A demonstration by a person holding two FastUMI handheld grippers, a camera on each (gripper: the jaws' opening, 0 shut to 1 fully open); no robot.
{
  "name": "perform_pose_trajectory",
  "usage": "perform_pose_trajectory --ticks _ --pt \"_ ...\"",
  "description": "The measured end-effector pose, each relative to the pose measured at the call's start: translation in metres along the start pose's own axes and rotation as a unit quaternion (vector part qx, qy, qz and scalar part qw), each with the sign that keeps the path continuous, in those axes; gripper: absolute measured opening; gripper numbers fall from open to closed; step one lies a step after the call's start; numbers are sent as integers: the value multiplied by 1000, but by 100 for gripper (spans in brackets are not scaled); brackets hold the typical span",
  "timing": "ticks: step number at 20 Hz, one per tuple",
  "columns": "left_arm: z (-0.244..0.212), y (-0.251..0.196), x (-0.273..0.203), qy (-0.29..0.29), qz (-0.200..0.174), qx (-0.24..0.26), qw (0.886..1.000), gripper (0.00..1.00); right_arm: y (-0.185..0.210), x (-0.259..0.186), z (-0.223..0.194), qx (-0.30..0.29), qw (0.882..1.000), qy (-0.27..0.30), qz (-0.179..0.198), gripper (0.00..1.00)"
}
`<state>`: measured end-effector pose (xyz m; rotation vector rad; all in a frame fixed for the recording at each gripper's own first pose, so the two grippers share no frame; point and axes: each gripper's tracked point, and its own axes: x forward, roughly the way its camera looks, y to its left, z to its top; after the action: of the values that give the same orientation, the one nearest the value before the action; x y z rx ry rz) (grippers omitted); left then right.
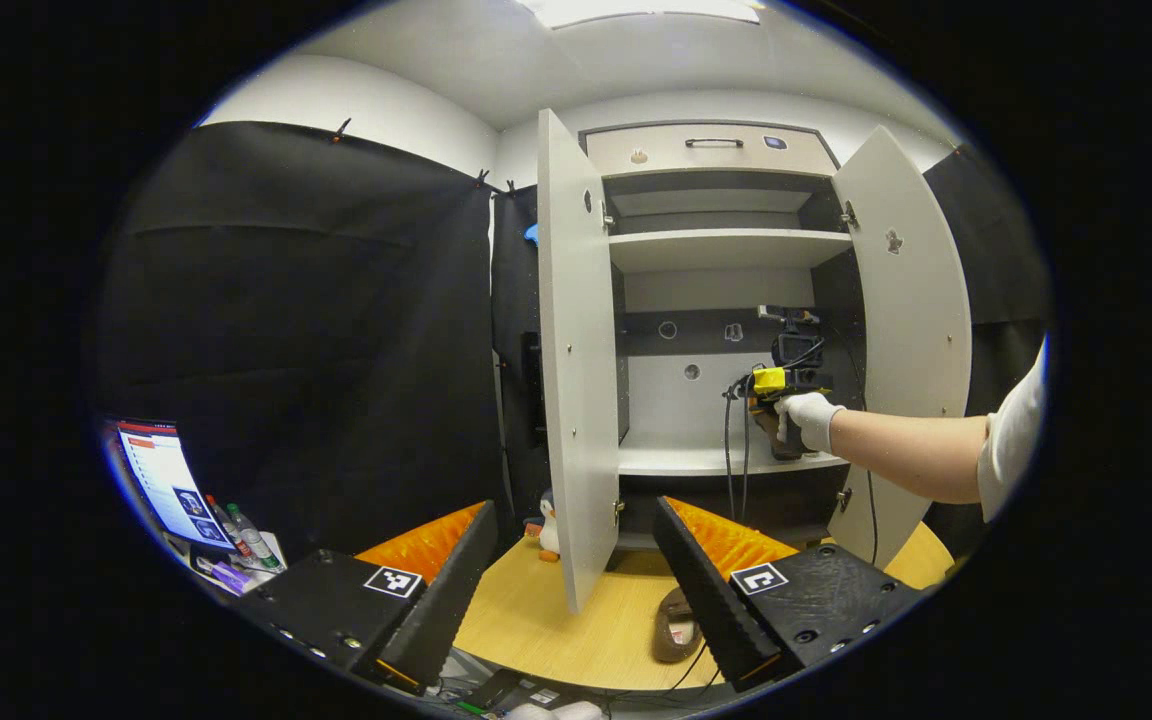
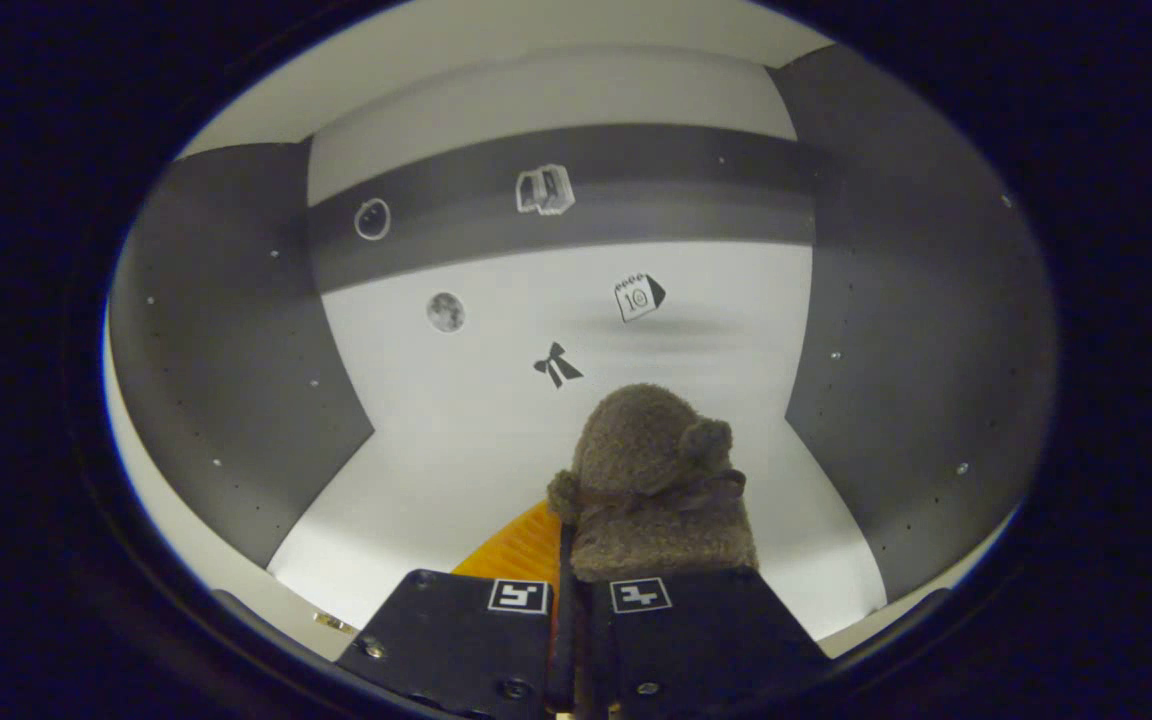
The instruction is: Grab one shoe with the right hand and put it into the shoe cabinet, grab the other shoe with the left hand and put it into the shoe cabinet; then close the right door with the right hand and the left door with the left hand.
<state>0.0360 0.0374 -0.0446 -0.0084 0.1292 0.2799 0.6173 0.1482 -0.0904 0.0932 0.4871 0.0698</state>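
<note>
The white shoe cabinet [image 1: 726, 250] stands with both doors open. The left door [image 1: 576, 380] and right door [image 1: 911, 330] swing toward me. My right gripper [image 2: 571, 560] is inside the cabinet, shut on a brown fuzzy shoe [image 2: 651, 480] just over the white shelf [image 2: 436, 500]. In the left gripper view that right gripper [image 1: 786, 385] sits in a gloved hand [image 1: 808, 418] at the lower shelf. The other brown shoe [image 1: 678, 625] lies on the wooden floor [image 1: 546, 620] before the cabinet. My left gripper [image 1: 573, 510] hovers open above and behind it, holding nothing.
A small penguin toy [image 1: 548, 525] stands on the floor by the left door's foot. A lit screen [image 1: 166, 480] and bottles [image 1: 248, 535] sit at the far left. Cables [image 1: 736, 440] hang from the right gripper. A drawer with a handle [image 1: 714, 143] tops the cabinet.
</note>
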Motion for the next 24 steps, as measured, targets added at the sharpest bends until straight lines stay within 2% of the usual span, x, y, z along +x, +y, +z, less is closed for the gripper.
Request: perform_pose_trajectory --ticks 2,6,11,14,15,19,21,24 --pt "1 1 -1 -2 3 0 1000 96 -7 12 -8 17 999 34 -11 10" --pt "0 1 -1 -1 2 4 1000 96 -13 25 -25 12 996 82 -27 8" --pt "2 1 -3 -4 -4 -1 1000 96 -10 9 -24 12 996 83 -11 21" --pt "4 3 -6 -10 -4 0 1000 96 -4 -17 -18 12 998 57 8 68" --pt "5 3 -7 -13 -4 1 1000 96 -6 -26 -15 4 999 42 4 75" --pt "5 4 -15 -19 -11 -2 1000 96 -18 -73 -3 -9 999 -40 -9 82" --pt "3 6 -19 -18 -17 0 1000 96 -20 -108 2 -13 997 -82 -9 81" --pt "3 6 -24 -21 -26 2 999 96 -19 -158 -4 -8 993 -116 11 100"
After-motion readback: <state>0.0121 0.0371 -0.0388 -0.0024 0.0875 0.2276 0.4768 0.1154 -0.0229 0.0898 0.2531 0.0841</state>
